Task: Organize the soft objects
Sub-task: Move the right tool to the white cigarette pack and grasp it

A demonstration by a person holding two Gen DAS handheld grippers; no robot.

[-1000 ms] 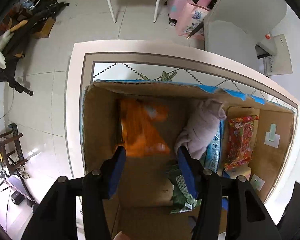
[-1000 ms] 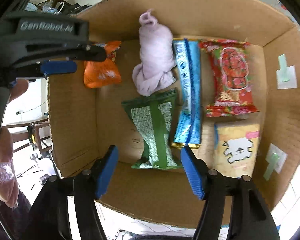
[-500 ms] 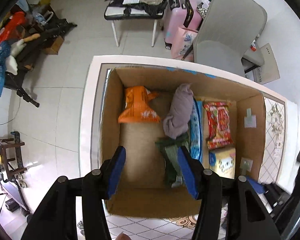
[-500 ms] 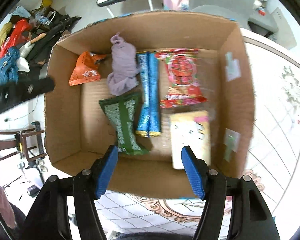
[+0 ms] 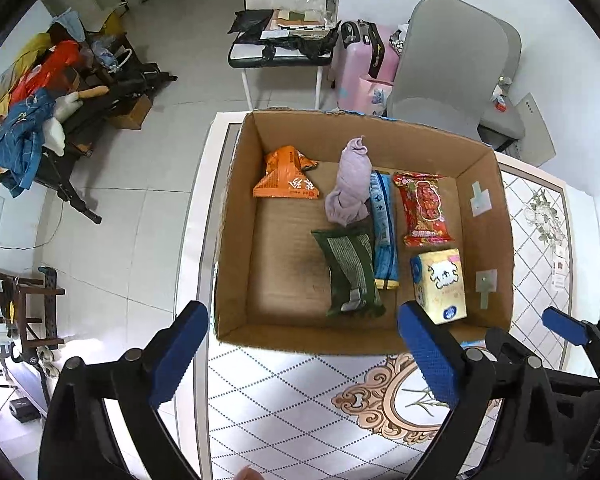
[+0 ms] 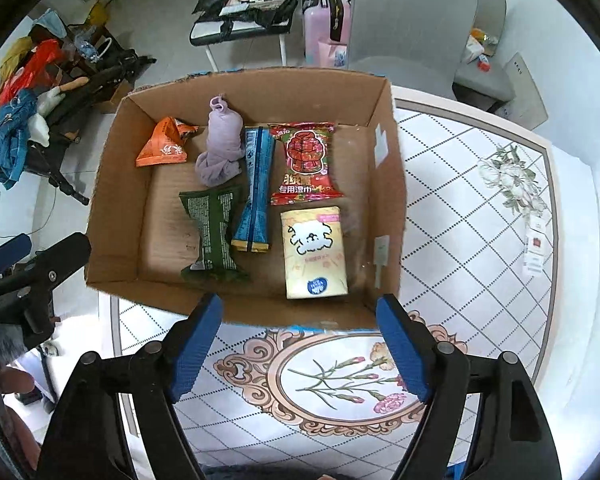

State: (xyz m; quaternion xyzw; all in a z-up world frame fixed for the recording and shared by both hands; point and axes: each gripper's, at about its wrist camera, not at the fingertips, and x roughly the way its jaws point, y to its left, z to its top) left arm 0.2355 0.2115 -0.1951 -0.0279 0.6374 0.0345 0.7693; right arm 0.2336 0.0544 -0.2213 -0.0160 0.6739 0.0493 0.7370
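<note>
left wrist: the left tool [image 5: 300, 354] is hovering wide and empty before the cardboard box [image 5: 236, 216] on the table [image 5: 300, 400], six soft items lying inside. right wrist: the right tool [image 6: 298, 346] is likewise gaping; packing is looking finished, so next is probably checking for strays.

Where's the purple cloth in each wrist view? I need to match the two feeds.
Left wrist: purple cloth sits in the box, upper centre, right of the orange packet.
Right wrist: purple cloth lies upper left of centre.
Shared landmark: the blue packet touching its right side.
</note>
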